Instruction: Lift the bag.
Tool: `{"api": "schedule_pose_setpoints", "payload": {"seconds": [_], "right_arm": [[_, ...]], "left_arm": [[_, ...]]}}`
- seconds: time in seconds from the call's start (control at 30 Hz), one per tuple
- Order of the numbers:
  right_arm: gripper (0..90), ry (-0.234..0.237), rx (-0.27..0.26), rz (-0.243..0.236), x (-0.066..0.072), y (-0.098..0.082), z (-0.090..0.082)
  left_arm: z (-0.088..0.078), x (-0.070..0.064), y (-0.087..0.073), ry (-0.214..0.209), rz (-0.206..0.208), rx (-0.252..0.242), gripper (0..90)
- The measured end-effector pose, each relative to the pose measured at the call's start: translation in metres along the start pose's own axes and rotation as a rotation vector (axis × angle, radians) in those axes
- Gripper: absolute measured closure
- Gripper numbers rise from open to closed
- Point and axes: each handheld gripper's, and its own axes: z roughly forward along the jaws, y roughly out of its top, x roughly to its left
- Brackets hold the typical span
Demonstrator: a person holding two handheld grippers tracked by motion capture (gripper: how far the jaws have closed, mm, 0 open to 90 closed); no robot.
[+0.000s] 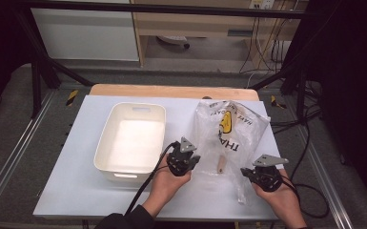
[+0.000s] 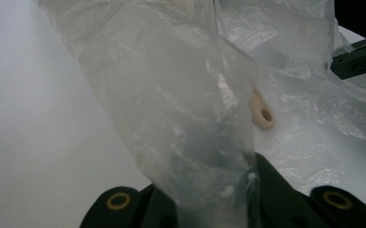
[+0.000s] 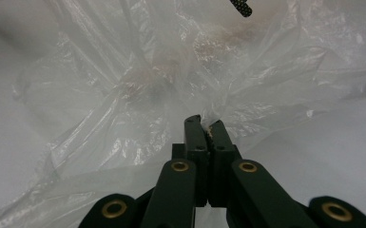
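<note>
Both claws are pinched shut on the clear plastic bag (image 1: 229, 138) — the left gripper (image 1: 183, 160) at its near left edge, the right gripper (image 1: 266, 175) at its near right edge. Just left of the bag, a white bin (image 1: 106, 143) is seen. If the thin film is tugged apart, it could be torn, or the little wooden piece (image 2: 262, 113) tipped out. That piece's hole is shown clearly by the left gripper view — not from above.

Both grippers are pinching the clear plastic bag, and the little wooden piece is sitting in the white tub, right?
Not quite. The wooden piece is inside the plastic bag, not in the white tub; the high view shows it. The left gripper and right gripper do both pinch the bag.
</note>
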Motion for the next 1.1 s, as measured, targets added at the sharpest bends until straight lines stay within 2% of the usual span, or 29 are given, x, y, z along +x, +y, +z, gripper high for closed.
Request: {"api": "schedule_pose_setpoints", "payload": {"seconds": [0.13, 0.37, 0.47, 0.7, 0.9, 1.1], "right_arm": [[90.0, 0.010, -0.001, -0.002, 0.001, 0.006, 0.002], [90.0, 0.026, 0.002, -0.011, 0.001, 0.018, 0.008], [90.0, 0.032, -0.003, -0.028, 0.003, 0.025, 0.010], [90.0, 0.034, -0.019, -0.052, 0.004, 0.043, 0.007], [90.0, 0.026, -0.040, -0.062, -0.003, 0.059, 0.001], [90.0, 0.014, -0.049, -0.066, -0.007, 0.070, -0.004]], "left_arm": [[-0.002, 0.003, 0.003, -0.001, -0.005, -0.002, 90.0], [-0.007, 0.014, 0.010, -0.013, -0.041, -0.010, 90.0], [-0.012, 0.016, 0.015, -0.009, -0.033, -0.020, 90.0], [-0.023, 0.026, 0.030, -0.022, -0.047, -0.033, 90.0], [-0.031, 0.039, 0.039, -0.021, -0.068, -0.034, 90.0], [-0.033, 0.048, 0.044, -0.012, -0.066, -0.022, 90.0]]}}
